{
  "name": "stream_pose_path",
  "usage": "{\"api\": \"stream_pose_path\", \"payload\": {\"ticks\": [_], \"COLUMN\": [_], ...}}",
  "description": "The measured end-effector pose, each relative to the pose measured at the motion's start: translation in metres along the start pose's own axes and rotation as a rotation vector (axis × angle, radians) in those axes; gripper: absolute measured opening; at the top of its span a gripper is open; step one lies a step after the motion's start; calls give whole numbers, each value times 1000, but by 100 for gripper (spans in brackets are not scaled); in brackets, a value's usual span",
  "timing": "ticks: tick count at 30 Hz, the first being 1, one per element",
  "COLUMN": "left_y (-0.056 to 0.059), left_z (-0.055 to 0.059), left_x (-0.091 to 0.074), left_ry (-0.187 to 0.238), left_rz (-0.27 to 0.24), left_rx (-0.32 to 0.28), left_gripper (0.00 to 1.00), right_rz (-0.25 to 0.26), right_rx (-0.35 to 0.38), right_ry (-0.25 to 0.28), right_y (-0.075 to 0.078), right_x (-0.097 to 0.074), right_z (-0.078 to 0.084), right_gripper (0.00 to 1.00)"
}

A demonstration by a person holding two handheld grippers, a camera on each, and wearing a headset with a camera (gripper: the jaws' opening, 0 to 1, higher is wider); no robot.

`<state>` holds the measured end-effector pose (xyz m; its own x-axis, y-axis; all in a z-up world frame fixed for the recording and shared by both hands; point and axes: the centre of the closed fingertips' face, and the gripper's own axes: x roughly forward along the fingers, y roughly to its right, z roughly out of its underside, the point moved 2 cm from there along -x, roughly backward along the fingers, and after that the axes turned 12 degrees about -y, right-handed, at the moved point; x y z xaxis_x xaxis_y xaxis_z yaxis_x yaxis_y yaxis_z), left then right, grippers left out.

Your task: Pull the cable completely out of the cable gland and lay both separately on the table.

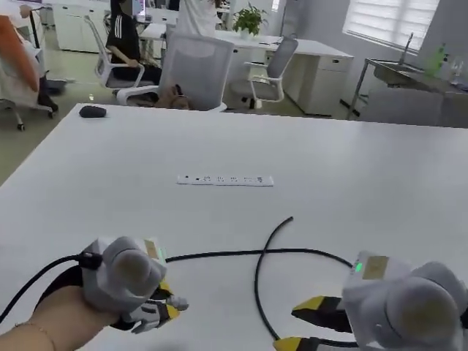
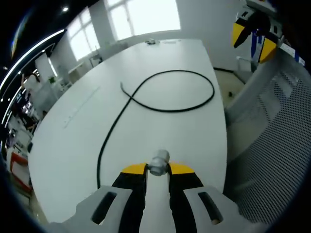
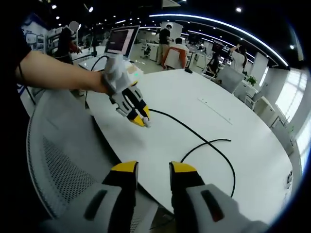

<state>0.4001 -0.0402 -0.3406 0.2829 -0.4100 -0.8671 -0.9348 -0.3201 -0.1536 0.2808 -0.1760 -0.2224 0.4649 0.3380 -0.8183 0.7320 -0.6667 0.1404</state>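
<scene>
— Where is the cable gland point(image 2: 159, 161)?
— Right at the tips of the left claw point(image 2: 158, 171), which is closed tight on it.
— And the cable point(image 2: 170, 111)?
— It lies on the worktop point(image 1: 344, 168) ahead of that claw, in one open loop that crosses over itself. Its near end lies just beside the claw's left jaw, and I cannot see it entering the gland.
— What about the right claw point(image 3: 151, 171)?
— Its jaws stand parted with nothing between them. The loop lies ahead of it and to its right. The left claw is across from it, off to its left.
— What are they made of?
— The gland is small, rounded and pale grey, with a dull metal look. The cable is thin, black and smooth. Both claws have black jaws with yellow tips on grey-white bodies.
— And the surroundings?
— The worktop is white, plain and matte. A white strip point(image 1: 225, 180) with small dark marks lies beyond both claws, and a dark mouse point(image 1: 92, 111) sits near the far edge. A grey mesh chair point(image 2: 272, 145) stands beside the left claw. Behind are office desks, swivel chairs, a potted plant point(image 1: 251, 18) and window blinds.
</scene>
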Motion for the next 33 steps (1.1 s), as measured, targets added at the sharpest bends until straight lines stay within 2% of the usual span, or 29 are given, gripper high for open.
{"api": "stream_pose_path", "payload": {"ticks": [2, 3, 4, 5, 8, 12, 16, 18, 21, 22, 24, 26, 27, 28, 30, 32, 33], "left_y": [3, 4, 6, 9, 12, 17, 16, 13, 10, 10, 8, 9, 14, 17, 20, 26, 31], "left_z": [3, 3, 7, 11, 23, 31, 30, 29, 24, 25, 33, 34, 32, 33, 37, 42, 46], "left_x": [10, 15, 22, 25, 37, 42, 40, 31, 9, 2, -15, -38, -54, -70, -92, -116, -125], "left_ry": [-12, -2, 4, -9, -47, -63, -48, -48, -23, -28, -80, -60, -17, 3, 22, 52, 50], "left_rz": [21, 35, 59, 79, 89, 107, 100, 97, 104, 105, 86, 78, 86, 85, 73, 50, 46], "left_rx": [3, -6, -24, -49, -18, -6, -9, -6, -19, -18, -35, -52, -94, -126, -176, -204, -208], "left_gripper": [18, 18, 18, 18, 18, 19, 33, 33, 36, 38, 38, 37, 39, 40, 41, 42, 42], "right_rz": [6, 3, -4, -8, -9, -7, -2, -7, -16, -21, -35, -56, -63, -69, -76, -87, -94], "right_rx": [13, 16, 30, 38, 45, 38, 32, 28, 20, 19, 23, 34, 37, 36, 26, -8, -15], "right_ry": [2, 8, 14, 14, 11, 9, -2, -2, -8, -9, -7, -6, -13, -27, -55, -107, -111], "right_y": [-2, -4, -8, -10, -14, -16, -14, -14, -13, -12, -11, -10, -8, -8, -7, -10, -12], "right_x": [-5, -7, -9, -10, -14, -19, -18, -17, -12, -10, -7, -1, 3, 8, 15, 21, 23], "right_z": [1, 2, 3, 4, 8, 9, 9, 7, 4, 3, 1, 0, 1, 2, 6, 13, 14], "right_gripper": [26, 26, 26, 26, 25, 26, 26, 26, 26, 27, 27, 28, 28, 28, 28, 29, 30]}}
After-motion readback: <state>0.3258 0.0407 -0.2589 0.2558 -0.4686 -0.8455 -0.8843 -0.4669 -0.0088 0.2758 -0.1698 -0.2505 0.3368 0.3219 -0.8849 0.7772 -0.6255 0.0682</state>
